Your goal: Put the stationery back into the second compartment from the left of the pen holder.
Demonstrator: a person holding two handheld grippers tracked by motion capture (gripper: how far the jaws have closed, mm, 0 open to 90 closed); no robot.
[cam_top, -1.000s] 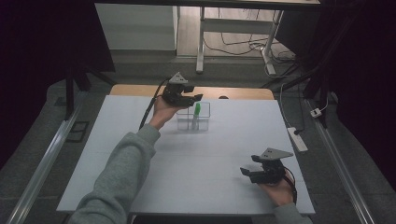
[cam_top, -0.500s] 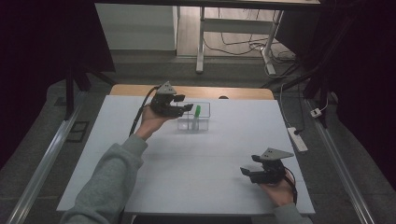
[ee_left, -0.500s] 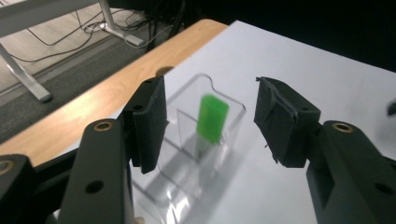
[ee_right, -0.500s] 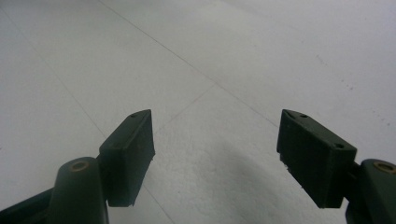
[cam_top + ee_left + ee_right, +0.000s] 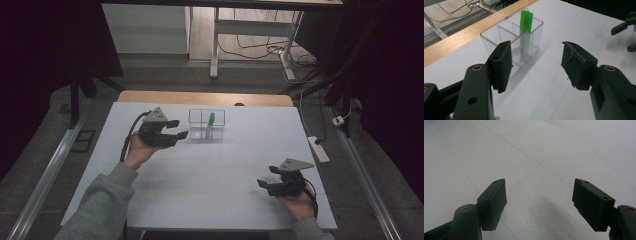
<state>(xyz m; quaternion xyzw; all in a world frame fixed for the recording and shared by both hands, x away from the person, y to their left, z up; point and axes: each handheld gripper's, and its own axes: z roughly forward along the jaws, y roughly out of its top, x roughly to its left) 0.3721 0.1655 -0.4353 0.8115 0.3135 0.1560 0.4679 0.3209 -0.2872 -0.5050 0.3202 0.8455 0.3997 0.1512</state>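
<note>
1 green marker point(image 5: 211, 120), 1 clear organizer point(image 5: 206, 125), 2 hand-held grippers point(image 5: 176, 130) point(image 5: 265, 176).

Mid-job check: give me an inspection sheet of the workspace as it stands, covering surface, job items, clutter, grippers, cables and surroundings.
Surface: white table top, bare across the middle.
Job's things: clear divided holder near the far edge; green marker stands upright in one compartment.
Clutter: nothing seen.
Grippers: left gripper open, jaws just opening, nothing between them, apart from the holder; right gripper open, nothing between its jaws, near the front right.
Cables: one trails from the left gripper; power strip on the floor to the right.
Surroundings: dark room, desk legs and loose wires beyond.
</note>
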